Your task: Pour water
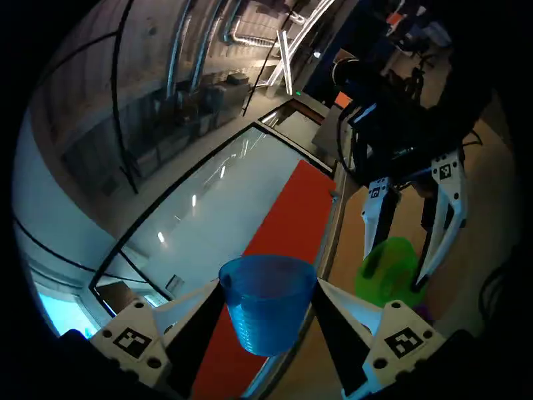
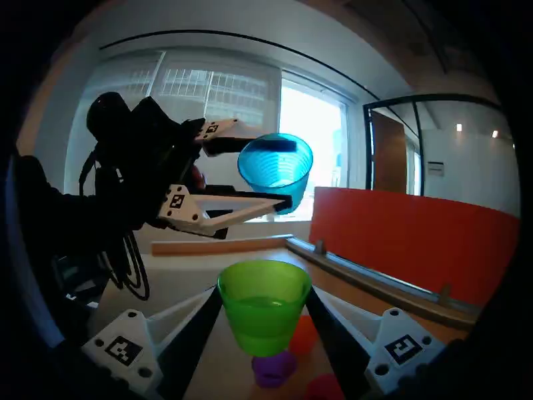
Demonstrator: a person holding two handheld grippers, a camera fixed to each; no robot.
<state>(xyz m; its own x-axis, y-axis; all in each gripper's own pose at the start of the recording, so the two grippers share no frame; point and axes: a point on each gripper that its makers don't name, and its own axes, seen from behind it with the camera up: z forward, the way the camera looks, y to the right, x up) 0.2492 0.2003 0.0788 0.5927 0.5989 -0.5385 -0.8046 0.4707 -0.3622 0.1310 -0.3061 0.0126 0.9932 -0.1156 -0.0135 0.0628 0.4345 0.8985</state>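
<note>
a cup in each gripper
upper middle of the right gripper view: left gripper closed on the blue cup. lower middle: right gripper closed on the green cup, water inside. bring one lip just over the other mouth, tip slowly.
</note>
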